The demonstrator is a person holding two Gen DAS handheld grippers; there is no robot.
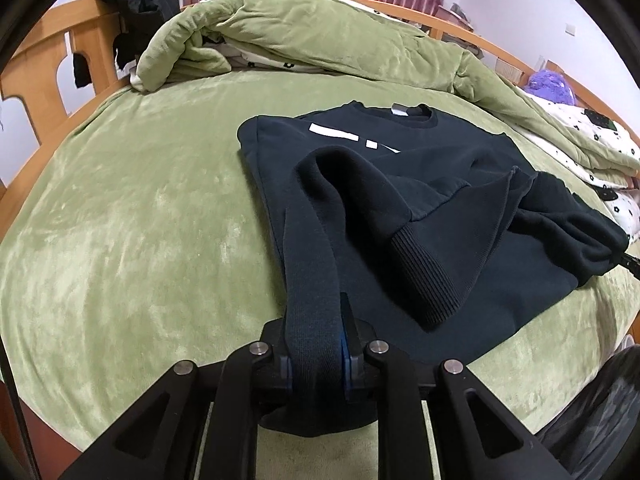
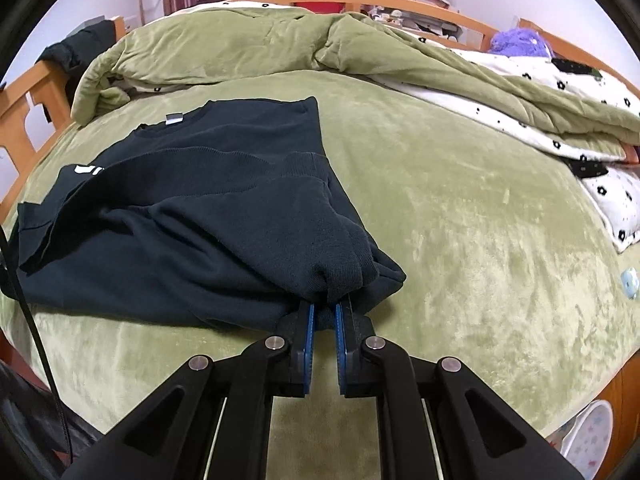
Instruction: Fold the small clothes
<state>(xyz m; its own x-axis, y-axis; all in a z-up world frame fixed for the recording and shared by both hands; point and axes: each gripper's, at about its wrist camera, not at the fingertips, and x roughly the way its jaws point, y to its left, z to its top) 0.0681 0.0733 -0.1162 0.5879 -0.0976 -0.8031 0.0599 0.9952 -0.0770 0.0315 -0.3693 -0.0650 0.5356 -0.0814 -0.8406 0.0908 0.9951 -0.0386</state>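
White print on sweatshirt unreadable; neck tag blank

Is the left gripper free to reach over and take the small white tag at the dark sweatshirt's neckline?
Probably not as things stand. The left gripper is shut on the dark sweatshirt's hem, so it is occupied. Nothing lies over the small white tag, but the gripper would have to let go first.

A dark navy sweatshirt lies front-up on the green bed, collar at the far end. Its sleeves are folded in. The hem is lifted at both near corners.
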